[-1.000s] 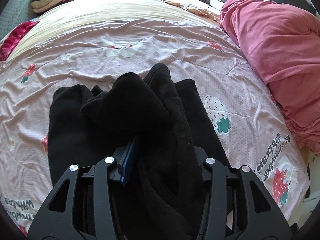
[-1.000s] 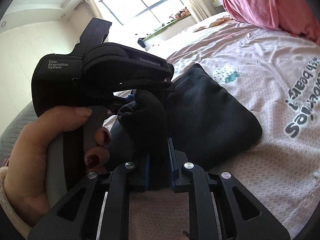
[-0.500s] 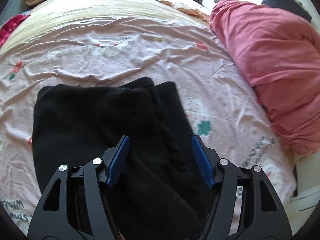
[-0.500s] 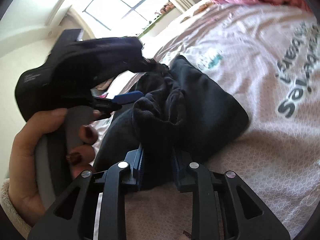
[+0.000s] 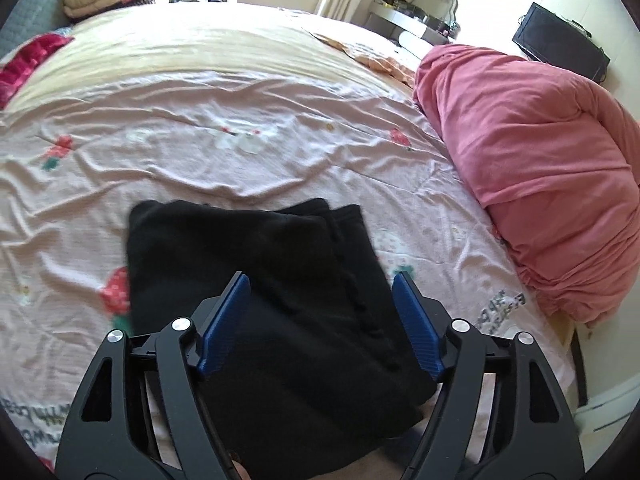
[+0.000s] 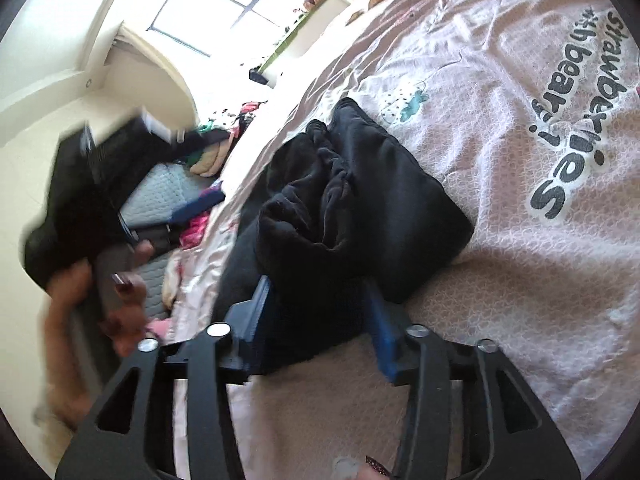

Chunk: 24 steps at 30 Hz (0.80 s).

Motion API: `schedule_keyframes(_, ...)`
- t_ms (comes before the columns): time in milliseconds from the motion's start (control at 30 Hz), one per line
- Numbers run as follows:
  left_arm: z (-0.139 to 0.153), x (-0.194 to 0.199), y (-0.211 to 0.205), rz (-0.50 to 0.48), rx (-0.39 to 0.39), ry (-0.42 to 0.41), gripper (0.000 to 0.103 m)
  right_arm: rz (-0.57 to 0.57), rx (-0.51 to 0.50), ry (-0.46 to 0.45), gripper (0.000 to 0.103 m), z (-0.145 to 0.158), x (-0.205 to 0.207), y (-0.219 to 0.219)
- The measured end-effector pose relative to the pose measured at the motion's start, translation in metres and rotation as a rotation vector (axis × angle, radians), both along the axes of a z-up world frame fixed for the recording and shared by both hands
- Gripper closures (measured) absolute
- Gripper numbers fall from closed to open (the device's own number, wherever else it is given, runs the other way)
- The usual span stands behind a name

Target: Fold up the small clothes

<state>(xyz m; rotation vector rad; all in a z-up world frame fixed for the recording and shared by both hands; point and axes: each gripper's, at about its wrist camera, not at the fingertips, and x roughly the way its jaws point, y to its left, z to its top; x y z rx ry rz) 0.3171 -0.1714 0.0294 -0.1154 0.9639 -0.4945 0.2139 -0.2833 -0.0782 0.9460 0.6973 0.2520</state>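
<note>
Black garment point(image 5: 256, 280) lay folded on the pink strawberry bedspread point(image 5: 240, 160), its long axis running from the left gripper point(image 5: 320, 320) away toward the far bed edge. That gripper's jaws had just been opening, clear above the cloth. The right gripper point(image 6: 316, 316), also just opening, straddled a bunched near edge without pressing it.

Both wrist cameras look down, close, at the same black garment point(image 5: 256, 280) point(image 6: 360, 208) on the bed point(image 5: 240, 160), from different sides.

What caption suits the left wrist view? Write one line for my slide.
Open left tool above a folded black garment on the strawberry-print bedspread, its jaws just opened.
</note>
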Motion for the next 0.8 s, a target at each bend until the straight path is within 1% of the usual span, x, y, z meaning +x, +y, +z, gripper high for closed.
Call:
schedule_keyframes(33,0.000,-0.002,0.007,0.009,0.005,-0.010,0.036,0.010,0.007,0.010,0.041,0.005,0.002,-0.005)
schedule_keyframes(67,0.000,-0.004,0.017,0.019,0.011,-0.022,0.035,0.013,0.005,0.019,0.038,0.011,0.005,-0.010)
schedule_keyframes(167,-0.003,-0.011,0.039,0.054,0.046,-0.055,0.035,0.058,0.017,0.038,0.036,0.022,0.023,-0.023)
schedule_keyframes(267,-0.010,-0.019,0.057,0.086,0.112,-0.100,0.034,0.156,0.045,0.089,0.035,0.026,0.052,-0.034)
schedule_keyframes(367,-0.022,-0.022,0.066,0.096,0.163,-0.110,0.034,0.197,0.017,0.113,0.035,0.031,0.074,-0.036)
schedule_keyframes(467,-0.035,-0.024,0.067,0.082,0.190,-0.091,0.034,0.222,-0.031,0.126,0.035,0.032,0.092,-0.036)
schedule_keyframes(500,-0.040,-0.025,0.066,0.074,0.194,-0.085,0.034,0.246,-0.046,0.136,0.035,0.028,0.099,-0.032)
schedule_keyframes(567,-0.046,-0.029,0.064,0.061,0.206,-0.084,0.034,0.291,-0.049,0.150,0.035,0.021,0.105,-0.027)
schedule_keyframes(633,-0.046,-0.032,0.062,0.056,0.214,-0.095,0.034,0.307,-0.062,0.160,0.036,0.016,0.113,-0.023)
schedule_keyframes(700,-0.045,-0.034,0.061,0.052,0.214,-0.103,0.034,0.332,-0.057,0.148,0.038,0.014,0.119,-0.019)
schedule_keyframes(767,-0.045,-0.036,0.059,0.050,0.211,-0.106,0.034,0.345,-0.089,0.135,0.049,0.017,0.125,-0.014)
schedule_keyframes(800,-0.045,-0.037,0.058,0.049,0.212,-0.109,0.034,0.358,-0.104,0.130,0.053,0.018,0.127,-0.011)
